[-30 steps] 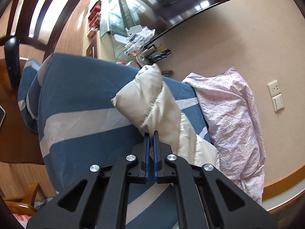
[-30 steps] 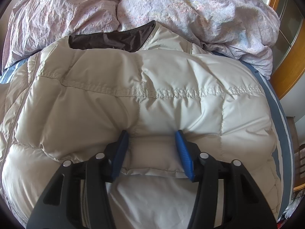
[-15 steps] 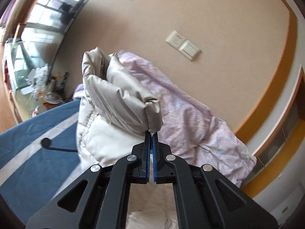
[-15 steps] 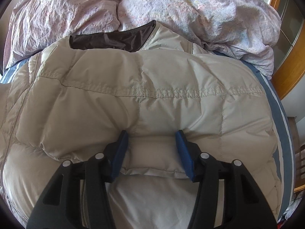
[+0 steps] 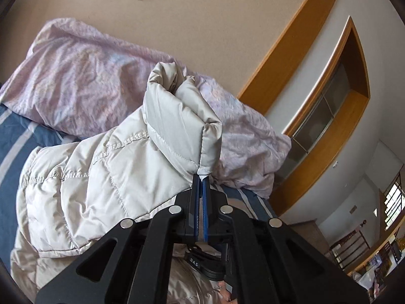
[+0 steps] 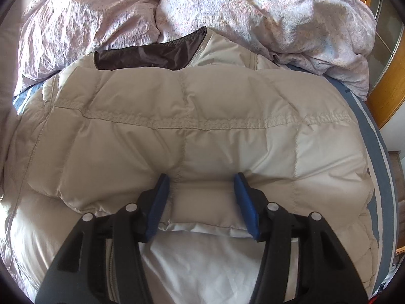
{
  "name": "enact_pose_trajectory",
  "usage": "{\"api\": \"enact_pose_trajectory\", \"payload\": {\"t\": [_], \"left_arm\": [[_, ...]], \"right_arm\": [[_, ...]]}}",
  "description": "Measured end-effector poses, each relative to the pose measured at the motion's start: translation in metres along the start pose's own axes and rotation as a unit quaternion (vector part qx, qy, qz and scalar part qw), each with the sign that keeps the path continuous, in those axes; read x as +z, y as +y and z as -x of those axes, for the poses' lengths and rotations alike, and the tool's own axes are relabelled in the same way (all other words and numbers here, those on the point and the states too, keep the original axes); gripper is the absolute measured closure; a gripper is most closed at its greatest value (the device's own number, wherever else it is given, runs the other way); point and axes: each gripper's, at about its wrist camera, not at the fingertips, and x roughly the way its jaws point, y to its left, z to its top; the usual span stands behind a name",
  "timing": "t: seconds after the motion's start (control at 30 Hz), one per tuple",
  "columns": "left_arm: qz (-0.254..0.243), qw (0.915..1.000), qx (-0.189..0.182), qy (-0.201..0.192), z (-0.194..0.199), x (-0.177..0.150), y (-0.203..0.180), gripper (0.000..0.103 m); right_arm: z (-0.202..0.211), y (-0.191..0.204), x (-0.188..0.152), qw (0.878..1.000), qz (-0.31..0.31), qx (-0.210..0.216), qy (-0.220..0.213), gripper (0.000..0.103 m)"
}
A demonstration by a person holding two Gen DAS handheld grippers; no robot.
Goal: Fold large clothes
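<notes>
A beige quilted down jacket (image 6: 202, 126) lies spread on the bed, its dark brown inner collar (image 6: 146, 57) at the far side. My left gripper (image 5: 200, 177) is shut on the cuff of the jacket's sleeve (image 5: 177, 124) and holds it lifted over the jacket body (image 5: 88, 177). My right gripper (image 6: 201, 179) is open, its blue fingers (image 6: 158, 200) pressed down on the jacket's near part, a puffed fold between them.
A crumpled pink quilt (image 6: 253, 12) is heaped beyond the jacket and shows in the left wrist view (image 5: 81, 81). The blue and white striped sheet (image 5: 15, 131) covers the bed. A wood-trimmed wall (image 5: 291, 50) stands on the right.
My left gripper has swung the sleeve from the left side of the bed up and across over the jacket body. My right gripper has stayed pressed on the jacket.
</notes>
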Motion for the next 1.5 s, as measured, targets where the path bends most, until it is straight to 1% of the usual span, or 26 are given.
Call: {"api": "enact_pose_trajectory", "payload": {"t": [0.1,0.2,0.23,0.33,0.37,0.4,0.43,0.47,0.5,0.53,0.63,0.67,0.7,0.8,0.9,1.0,1.13,1.2,1.23,1.33,1.5], "left_arm": [[-0.002,0.999,0.006,0.045,-0.032,-0.022,-0.007,0.103],[-0.012,0.9958,0.015,0.09,-0.055,-0.046,-0.008,0.103],[-0.016,0.9938,0.018,0.108,-0.062,-0.052,-0.008,0.103],[-0.007,0.9856,0.03,0.166,-0.081,-0.07,-0.002,0.101],[-0.005,0.9837,0.033,0.177,-0.083,-0.074,0.0,0.097],[-0.003,0.9827,0.033,0.182,-0.084,-0.078,0.001,0.091],[0.0,0.9824,0.03,0.185,-0.083,-0.08,0.003,0.072],[0.003,0.9826,0.028,0.184,-0.08,-0.08,0.003,0.043],[0.002,0.9838,0.033,0.176,-0.075,-0.08,0.004,0.032],[-0.002,0.986,0.039,0.162,-0.069,-0.078,0.003,0.025],[-0.01,0.9869,0.047,0.154,-0.056,-0.07,0.006,0.024],[-0.011,0.9867,0.054,0.153,-0.052,-0.067,0.009,0.024],[-0.015,0.9863,0.064,0.151,-0.047,-0.063,0.014,0.024],[-0.036,0.984,0.108,0.137,-0.031,-0.052,0.03,0.024],[-0.058,0.9774,0.162,0.122,-0.016,-0.041,0.049,0.024],[-0.077,0.9662,0.22,0.11,-0.005,-0.033,0.071,0.024],[-0.077,0.9536,0.265,0.12,-0.003,-0.031,0.102,0.024],[-0.077,0.9456,0.286,0.135,-0.009,-0.033,0.116,0.024],[-0.074,0.9429,0.292,0.141,-0.011,-0.035,0.123,0.024],[-0.055,0.9416,0.291,0.16,-0.017,-0.041,0.141,0.024],[-0.055,0.9378,0.296,0.174,-0.025,-0.047,0.149,0.024]], "right_arm": [[0.003,-0.004,-0.002,1.0,0.0,0.013,-0.002,0.045],[0.009,-0.012,-0.007,1.0,-0.009,0.025,-0.009,0.045],[0.012,-0.016,-0.008,0.999,-0.013,0.027,-0.012,0.045],[0.022,-0.028,-0.012,0.999,-0.032,0.02,-0.026,0.045],[0.026,-0.033,-0.013,0.999,-0.038,0.017,-0.032,0.045],[0.029,-0.038,-0.014,0.998,-0.044,0.014,-0.036,0.045],[0.033,-0.043,-0.015,0.998,-0.05,0.01,-0.042,0.045],[0.036,-0.047,-0.015,0.997,-0.057,0.004,-0.047,0.045],[0.04,-0.051,-0.016,0.997,-0.063,0.0,-0.051,0.045],[0.043,-0.055,-0.016,0.996,-0.07,0.0,-0.055,0.045],[0.053,-0.066,-0.017,0.994,-0.088,0.002,-0.067,0.047],[0.059,-0.067,-0.017,0.993,-0.093,0.003,-0.075,0.051],[0.063,-0.069,-0.016,0.992,-0.093,0.006,-0.083,0.056],[0.076,-0.06,-0.015,0.991,-0.075,0.035,-0.108,0.061],[0.081,-0.041,-0.013,0.989,-0.042,0.074,-0.119,0.066],[0.078,-0.021,-0.01,0.987,-0.01,0.11,-0.119,0.071],[0.066,0.005,-0.008,0.987,0.025,0.123,-0.1,0.071],[0.053,0.014,-0.008,0.991,0.036,0.11,-0.073,0.072],[0.048,0.018,-0.009,0.992,0.037,0.103,-0.063,0.072],[0.03,0.019,-0.01,0.994,0.029,0.103,-0.03,0.072],[0.011,0.019,-0.009,0.994,0.018,0.108,0.005,0.072]]}}
